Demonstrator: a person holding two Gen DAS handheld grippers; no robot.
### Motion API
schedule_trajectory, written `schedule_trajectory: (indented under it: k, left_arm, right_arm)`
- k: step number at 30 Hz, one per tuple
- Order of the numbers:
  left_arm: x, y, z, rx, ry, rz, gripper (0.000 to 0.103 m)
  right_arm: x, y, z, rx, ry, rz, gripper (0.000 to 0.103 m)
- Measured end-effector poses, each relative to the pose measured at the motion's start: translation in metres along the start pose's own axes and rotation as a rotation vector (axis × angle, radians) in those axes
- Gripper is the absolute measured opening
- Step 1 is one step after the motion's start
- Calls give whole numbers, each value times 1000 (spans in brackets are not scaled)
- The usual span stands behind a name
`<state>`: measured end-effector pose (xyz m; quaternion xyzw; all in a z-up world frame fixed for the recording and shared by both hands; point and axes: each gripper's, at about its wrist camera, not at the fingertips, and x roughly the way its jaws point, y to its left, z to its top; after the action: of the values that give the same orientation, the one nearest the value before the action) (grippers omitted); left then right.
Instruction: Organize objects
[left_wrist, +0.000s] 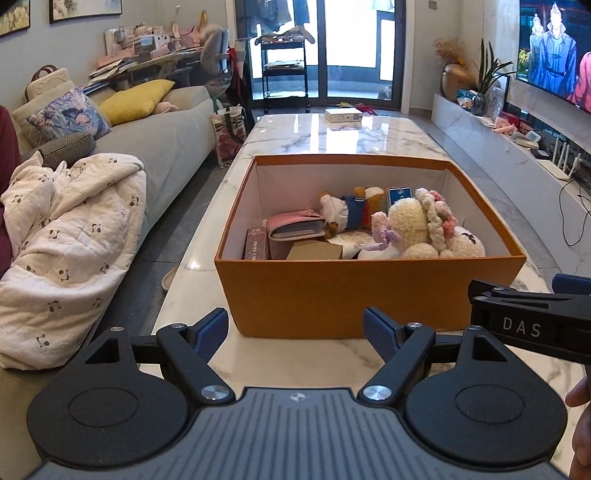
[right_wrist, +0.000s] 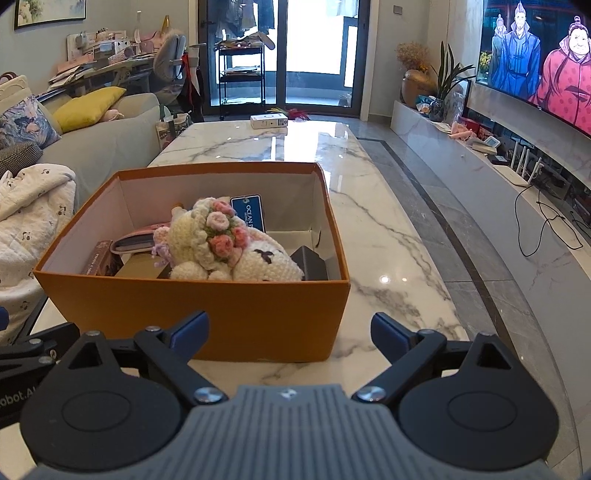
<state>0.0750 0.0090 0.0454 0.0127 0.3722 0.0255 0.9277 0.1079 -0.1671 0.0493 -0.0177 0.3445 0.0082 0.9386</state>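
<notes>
Orange box (left_wrist: 332, 295) on marble table (right_wrist: 388, 240), just beyond left tongs (left_wrist: 295, 330) and right tongs (right_wrist: 290, 332); both spread, empty.

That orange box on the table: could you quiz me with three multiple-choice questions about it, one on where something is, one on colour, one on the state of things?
1. Where is the crochet doll?
A. Inside the orange box
B. On the sofa
C. On the floor

2. What colour are the box's inner walls?
A. Black
B. White
C. Green

3. How are the left gripper and right gripper?
A. Both open and empty
B. Both gripping the box
C. One holding a toy

Answers:
1 A, it lies among the items in the box.
2 B, the inside shows white.
3 A, nothing is between the fingers.
</notes>
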Motion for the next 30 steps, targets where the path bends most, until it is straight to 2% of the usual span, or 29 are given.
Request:
schedule_trajectory:
  k: [30]
  left_arm:
    - [6, -4, -3, 3, 40, -43, 94]
  right_arm:
    - [-1, 4, -6, 6, 1, -22, 97]
